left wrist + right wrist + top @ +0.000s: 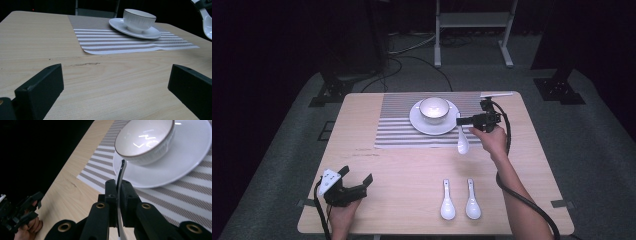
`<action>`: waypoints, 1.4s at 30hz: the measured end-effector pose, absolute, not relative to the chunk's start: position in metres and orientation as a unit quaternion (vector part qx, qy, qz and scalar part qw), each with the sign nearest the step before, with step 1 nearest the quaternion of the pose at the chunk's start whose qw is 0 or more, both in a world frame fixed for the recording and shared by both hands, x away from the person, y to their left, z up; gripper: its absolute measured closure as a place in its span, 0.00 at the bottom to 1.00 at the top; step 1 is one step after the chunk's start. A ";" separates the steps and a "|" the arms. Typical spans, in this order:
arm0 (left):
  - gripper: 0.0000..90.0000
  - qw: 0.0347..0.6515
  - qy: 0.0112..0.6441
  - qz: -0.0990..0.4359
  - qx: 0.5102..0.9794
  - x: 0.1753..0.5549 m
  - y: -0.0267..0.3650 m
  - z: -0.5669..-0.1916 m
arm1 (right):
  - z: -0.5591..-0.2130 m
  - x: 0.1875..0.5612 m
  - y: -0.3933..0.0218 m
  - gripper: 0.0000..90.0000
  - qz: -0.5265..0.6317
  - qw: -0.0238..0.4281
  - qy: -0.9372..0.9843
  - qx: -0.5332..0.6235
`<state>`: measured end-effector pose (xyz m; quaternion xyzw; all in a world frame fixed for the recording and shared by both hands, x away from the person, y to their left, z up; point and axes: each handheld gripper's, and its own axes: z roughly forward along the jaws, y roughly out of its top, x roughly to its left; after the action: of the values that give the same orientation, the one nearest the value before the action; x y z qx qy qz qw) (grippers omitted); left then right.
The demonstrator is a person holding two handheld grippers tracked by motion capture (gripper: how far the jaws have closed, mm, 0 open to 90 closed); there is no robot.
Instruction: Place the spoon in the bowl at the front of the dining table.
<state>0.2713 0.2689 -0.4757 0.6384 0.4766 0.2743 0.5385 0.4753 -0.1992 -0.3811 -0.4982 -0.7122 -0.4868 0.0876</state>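
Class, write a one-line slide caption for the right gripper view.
Right gripper shut on a white spoon, held beside the bowl on its plate.

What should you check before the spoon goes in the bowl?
1. Spoon gripped: ok. The right gripper has its jaws closed on the handle.
2. Bowl ready: ok. It sits upright on the plate and looks empty in the right gripper view.
3. Spoon near the bowl: ok. It hangs just beside the plate, over the striped mat.
4. Left gripper out of the way: ok. It rests open at the table's near left corner.
5. Spare spoons clear: ok. Both lie near the table's front edge.
6. How firm the grip is: cannot tell.
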 end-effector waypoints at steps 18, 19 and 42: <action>0.00 0.546 0.481 0.275 0.629 0.271 0.272 -0.476 | -0.374 0.526 -0.168 0.95 -0.517 0.097 -0.670 -0.524; 0.00 0.547 0.481 0.274 0.628 0.271 0.272 -0.476 | -0.373 0.533 -0.166 0.95 -0.522 0.096 -0.661 -0.530; 0.00 0.551 0.485 0.271 0.622 0.271 0.274 -0.476 | -0.389 0.569 -0.146 0.95 -0.580 0.054 -0.542 -0.606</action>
<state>0.2706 0.2738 -0.4758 0.6224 0.4848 0.2714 0.5513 0.5692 -0.1464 -0.3890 -0.6056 -0.5417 -0.5805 0.0538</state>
